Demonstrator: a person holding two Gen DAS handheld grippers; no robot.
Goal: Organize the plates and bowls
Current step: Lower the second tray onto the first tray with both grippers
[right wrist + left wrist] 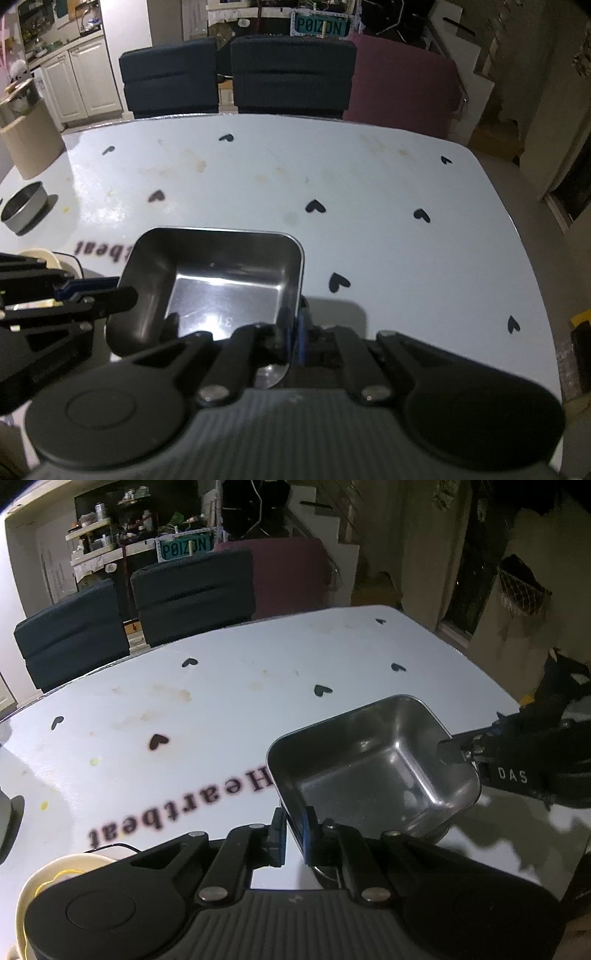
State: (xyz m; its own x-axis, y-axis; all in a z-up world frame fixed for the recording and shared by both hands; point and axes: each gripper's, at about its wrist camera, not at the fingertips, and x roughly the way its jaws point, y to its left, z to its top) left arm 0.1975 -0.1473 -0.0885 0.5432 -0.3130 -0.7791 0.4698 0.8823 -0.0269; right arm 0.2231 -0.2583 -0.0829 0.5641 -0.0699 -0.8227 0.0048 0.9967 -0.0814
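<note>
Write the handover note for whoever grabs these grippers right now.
Left gripper: jaws astride the square tin's left wall; whether the grip is firm is unclear.
Right gripper: shut on the tin's right wall.
Things: tin between both grippers, near the table's front edge; round bowl far left; cream dish by the left gripper.
Done: tin gripped.
Left: place it, then sort the bowl and dish.

One square steel tray (236, 280), one round steel bowl (24, 208), two dark chairs (170, 77)
</note>
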